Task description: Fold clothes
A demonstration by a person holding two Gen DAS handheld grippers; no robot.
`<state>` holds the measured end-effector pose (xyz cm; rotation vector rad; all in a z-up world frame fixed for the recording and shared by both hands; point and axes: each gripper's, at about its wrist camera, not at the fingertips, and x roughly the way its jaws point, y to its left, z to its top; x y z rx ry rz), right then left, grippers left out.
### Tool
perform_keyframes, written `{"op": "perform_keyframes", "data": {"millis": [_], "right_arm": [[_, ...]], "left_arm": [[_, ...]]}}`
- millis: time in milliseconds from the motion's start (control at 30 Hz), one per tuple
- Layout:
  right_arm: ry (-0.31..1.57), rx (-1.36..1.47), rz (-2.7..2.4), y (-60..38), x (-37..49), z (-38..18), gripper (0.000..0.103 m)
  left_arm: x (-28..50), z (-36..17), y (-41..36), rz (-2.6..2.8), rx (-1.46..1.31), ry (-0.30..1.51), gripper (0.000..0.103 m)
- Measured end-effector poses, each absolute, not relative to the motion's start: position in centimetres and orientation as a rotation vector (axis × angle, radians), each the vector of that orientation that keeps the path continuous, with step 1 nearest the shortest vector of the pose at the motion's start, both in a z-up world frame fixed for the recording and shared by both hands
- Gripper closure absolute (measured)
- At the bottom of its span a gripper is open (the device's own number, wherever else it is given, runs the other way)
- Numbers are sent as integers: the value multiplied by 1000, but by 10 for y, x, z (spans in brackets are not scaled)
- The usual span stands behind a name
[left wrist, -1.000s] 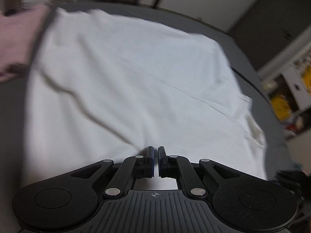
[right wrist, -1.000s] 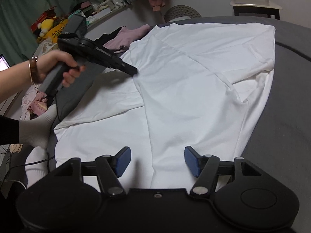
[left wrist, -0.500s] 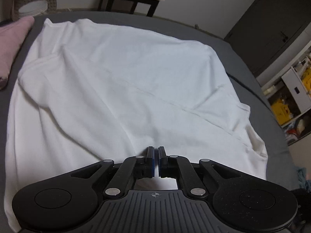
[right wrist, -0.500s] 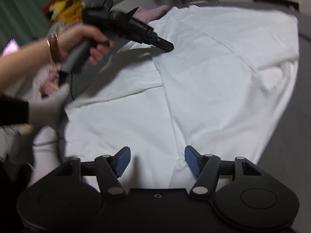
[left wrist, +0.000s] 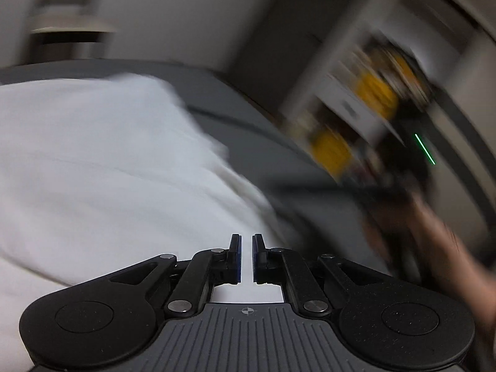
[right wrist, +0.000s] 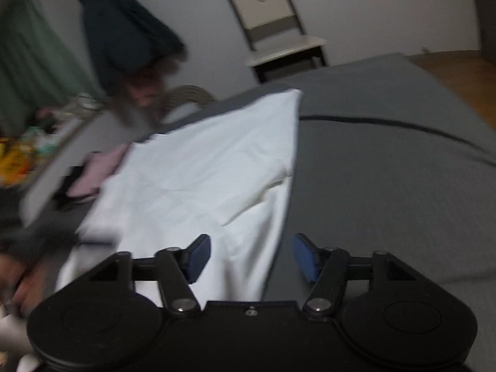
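A white garment (left wrist: 108, 170) lies spread on the grey bed (left wrist: 310, 192). My left gripper (left wrist: 246, 248) sits at its near edge, jaws drawn together to a narrow slit, and the cloth runs right up to the tips. The left wrist view is smeared by motion. In the right wrist view the same garment (right wrist: 201, 170) stretches away, its right edge running between the fingers of my right gripper (right wrist: 251, 259). That gripper is open and holds nothing. A person's hand (left wrist: 434, 232) is blurred at the right of the left wrist view.
Pink clothes (right wrist: 99, 170) lie on the bed (right wrist: 387, 170) left of the garment. Behind it are a woven basket (right wrist: 186, 96), a hanging dark garment (right wrist: 124, 31) and a chair (right wrist: 279, 31). Shelves with yellow things (left wrist: 372, 93) stand right of the bed.
Both cameras have swung fast to the right. The left view now shows the garment's right edge and the shelves. The right gripper has shifted to the garment's right edge and stayed open.
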<state>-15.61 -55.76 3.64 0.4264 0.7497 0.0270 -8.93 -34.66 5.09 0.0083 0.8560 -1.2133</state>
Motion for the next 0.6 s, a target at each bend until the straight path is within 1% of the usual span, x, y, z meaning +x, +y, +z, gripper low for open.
{"op": "perform_keyframes", "data": {"millis": [67, 133, 167, 200, 233, 333, 367, 467, 600], "right_arm": [[755, 391, 44, -550, -142, 36, 59], [761, 333, 27, -544, -127, 38, 61], [767, 307, 18, -542, -119, 39, 68], [801, 307, 3, -544, -110, 36, 78], [822, 316, 2, -545, -105, 33, 82], [867, 312, 12, -545, -103, 22, 90], [871, 304, 12, -544, -104, 18, 97], [867, 305, -18, -550, -108, 16, 99], [865, 338, -37, -559, -109, 11, 99]], "left_arm": [[-127, 48, -369, -1295, 173, 828, 99], [-155, 42, -386, -1333, 271, 790, 99], [-166, 39, -393, -1342, 301, 776, 99], [-174, 36, -399, -1334, 315, 770, 99], [-180, 34, -404, -1323, 313, 768, 99], [-182, 29, -410, -1317, 230, 791, 99], [-184, 27, -412, -1319, 204, 802, 99], [-185, 20, -425, -1313, 198, 843, 99], [-193, 19, -425, -1333, 203, 834, 99]]}}
